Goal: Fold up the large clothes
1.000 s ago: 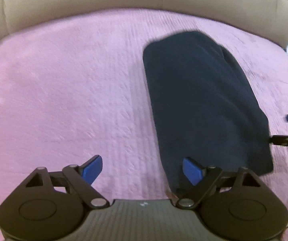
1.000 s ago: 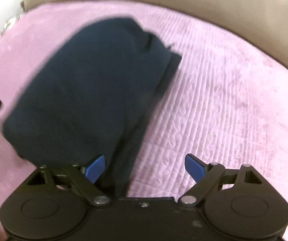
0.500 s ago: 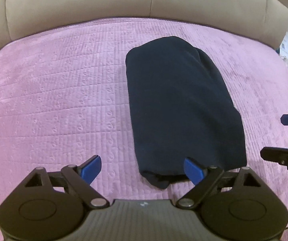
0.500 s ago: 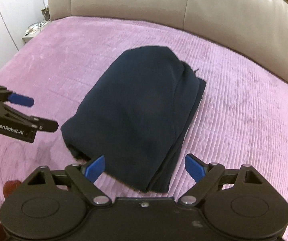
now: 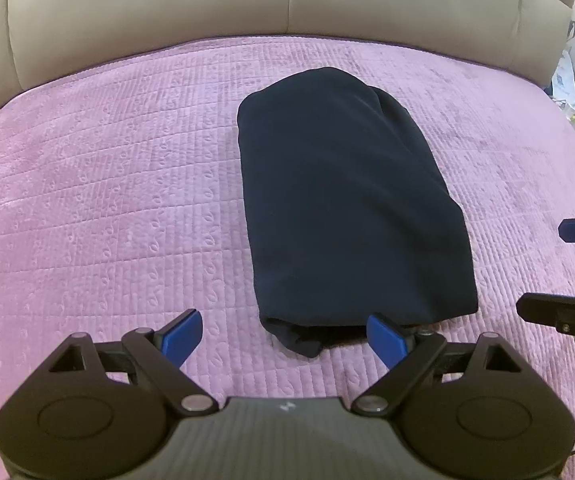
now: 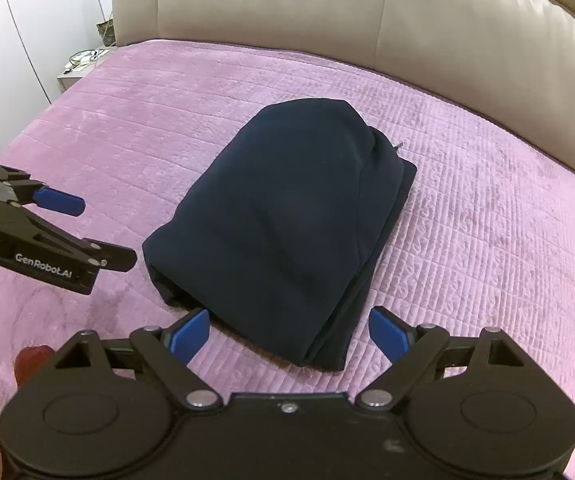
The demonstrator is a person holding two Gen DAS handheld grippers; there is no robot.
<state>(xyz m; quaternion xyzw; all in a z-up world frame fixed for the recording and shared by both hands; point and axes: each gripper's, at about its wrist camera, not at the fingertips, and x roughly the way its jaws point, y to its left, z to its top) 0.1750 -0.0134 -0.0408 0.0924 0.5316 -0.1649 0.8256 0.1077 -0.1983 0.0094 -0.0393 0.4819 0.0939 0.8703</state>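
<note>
Dark folded garment (image 5: 347,208) lying flat mid-bedspread (image 5: 107,200), near the tan headboard (image 5: 287,0), no container in sight; left gripper (image 5: 283,334) and right gripper (image 6: 289,330) both spread wide, empty, hanging just short of its near edge, seemingly not touching.

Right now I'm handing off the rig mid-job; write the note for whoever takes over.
Left gripper: open, empty, above the bedspread at the garment's near left corner.
Right gripper: open, empty, above the garment's near edge.
The dark navy garment lies folded into a compact stack in the middle of the pink bedspread, near the beige headboard; neither gripper touches it.
Done: folding looks complete, layers stacked.
Left: perhaps tidy the loose bit poking from the near edge; otherwise probably nothing.
</note>
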